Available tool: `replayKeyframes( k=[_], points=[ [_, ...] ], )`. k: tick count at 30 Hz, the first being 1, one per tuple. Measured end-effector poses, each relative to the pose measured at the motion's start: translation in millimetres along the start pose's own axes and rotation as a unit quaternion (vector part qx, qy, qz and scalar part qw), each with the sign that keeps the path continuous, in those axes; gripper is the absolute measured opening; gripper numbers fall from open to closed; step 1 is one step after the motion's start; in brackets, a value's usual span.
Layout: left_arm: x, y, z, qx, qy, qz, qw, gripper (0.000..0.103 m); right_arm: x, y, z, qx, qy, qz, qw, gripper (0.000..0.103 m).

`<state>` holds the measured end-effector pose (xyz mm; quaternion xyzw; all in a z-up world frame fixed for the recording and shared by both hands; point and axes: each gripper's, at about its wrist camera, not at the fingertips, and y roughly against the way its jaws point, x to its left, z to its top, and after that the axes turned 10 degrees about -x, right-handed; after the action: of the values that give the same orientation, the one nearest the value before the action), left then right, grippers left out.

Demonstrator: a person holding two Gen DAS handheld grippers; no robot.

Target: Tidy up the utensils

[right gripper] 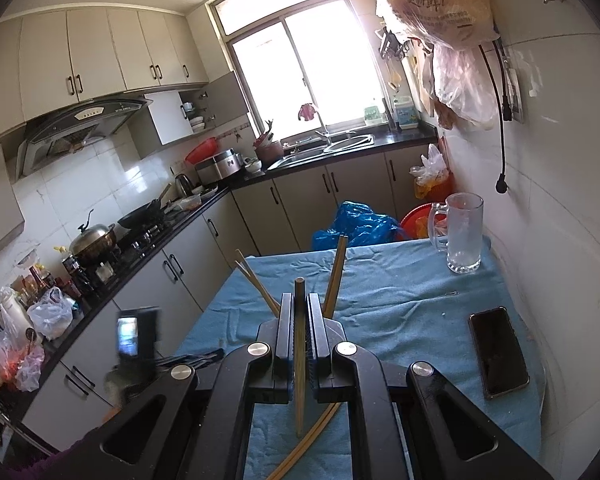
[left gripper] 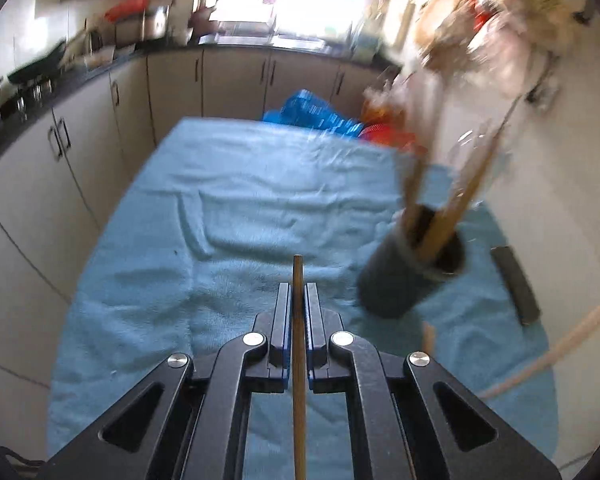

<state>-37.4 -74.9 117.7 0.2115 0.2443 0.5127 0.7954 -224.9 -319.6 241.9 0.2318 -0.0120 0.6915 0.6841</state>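
My left gripper [left gripper: 298,288] is shut on a wooden chopstick [left gripper: 298,360] that sticks out past the fingertips, above the blue towel [left gripper: 236,208]. To its right stands a dark round utensil holder [left gripper: 410,274] with several chopsticks [left gripper: 460,204] leaning out of it; this view is blurred. My right gripper [right gripper: 299,300] is shut on another wooden chopstick [right gripper: 299,356]. Chopsticks [right gripper: 336,272] rise just behind its fingers; the holder under them is hidden. A loose pair of chopsticks [right gripper: 308,440] lies on the towel [right gripper: 400,304] below the right gripper.
A black phone [right gripper: 498,362] lies on the towel at the right and also shows in the left wrist view [left gripper: 516,284]. A glass mug [right gripper: 462,232] stands at the far right corner by the wall. Kitchen counters run along the left. A blue bag [right gripper: 360,228] lies beyond the table.
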Motion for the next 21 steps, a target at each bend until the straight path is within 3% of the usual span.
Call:
replayKeyframes(
  k=[8,16,21],
  points=[
    [-26.2,98.1,1.5,-0.097,-0.025,-0.031,0.9945,0.005,6.4,18.8,-1.1,-0.01,0.005,0.004,1.0,0.006],
    [-51.6,145.4,20.4,-0.143,-0.037,-0.064,0.987,0.005,10.3,29.9,4.5,-0.021,0.008,0.0,1.0,0.006],
    [-70.4,159.4,49.3,-0.168,-0.044,-0.081,0.9816,0.005,9.9,27.5,12.8,-0.029,0.008,-0.007,1.0,0.006]
  ],
)
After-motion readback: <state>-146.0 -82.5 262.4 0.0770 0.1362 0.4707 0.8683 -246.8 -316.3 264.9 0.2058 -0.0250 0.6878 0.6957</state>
